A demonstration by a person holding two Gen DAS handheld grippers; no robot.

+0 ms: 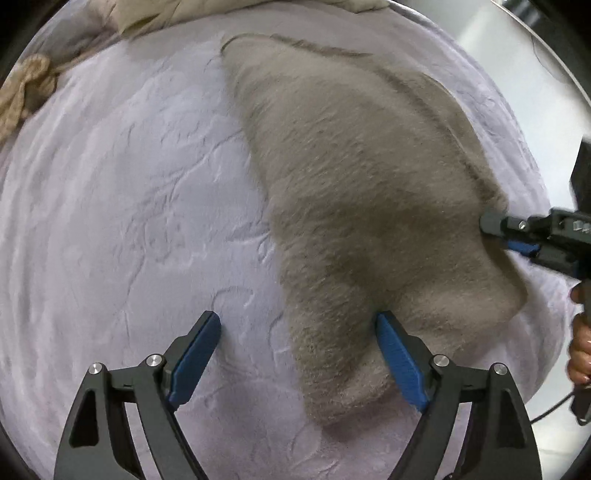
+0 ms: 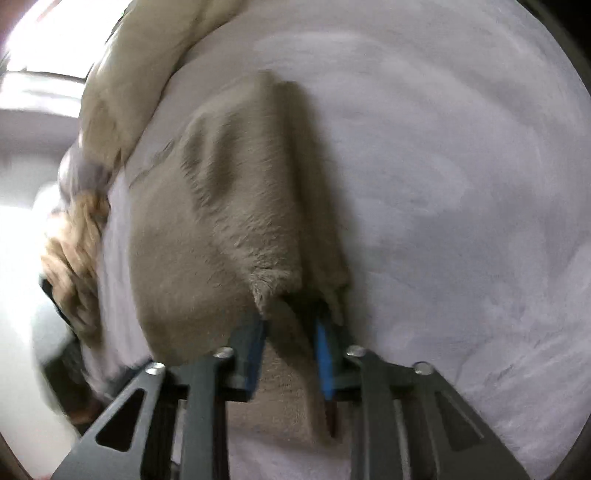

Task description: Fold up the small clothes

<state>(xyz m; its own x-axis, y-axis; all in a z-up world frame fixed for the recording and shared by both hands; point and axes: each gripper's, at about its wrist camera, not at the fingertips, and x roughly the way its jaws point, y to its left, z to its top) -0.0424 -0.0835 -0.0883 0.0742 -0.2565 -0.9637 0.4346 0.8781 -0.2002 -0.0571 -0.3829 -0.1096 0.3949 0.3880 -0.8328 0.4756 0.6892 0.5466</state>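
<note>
Basically a lavender plush blanket [image 1: 129, 184] covers the whole work surface; can't tell if it's a bed or a tabletop underneath. Grey-brown fleece garment [image 1: 351, 184] lies across its right half, one edge raised. Right tongs [image 2: 291, 332] are clamped on a bunched edge of that fleece, lifting it, likely to carry the fold over. Left tongs [image 1: 299, 354] are spread wide, gripping nothing: right pad touches the fleece's near edge, left pad sits over bare blanket, probably lined up to pin or pinch the near corner. A hand [image 1: 580, 332] shows at the right edge. Beige clothes pile [image 1: 177, 14] at the far side, knotted beige piece [image 1: 26, 92] far left, both well apart from the fold path.
</note>
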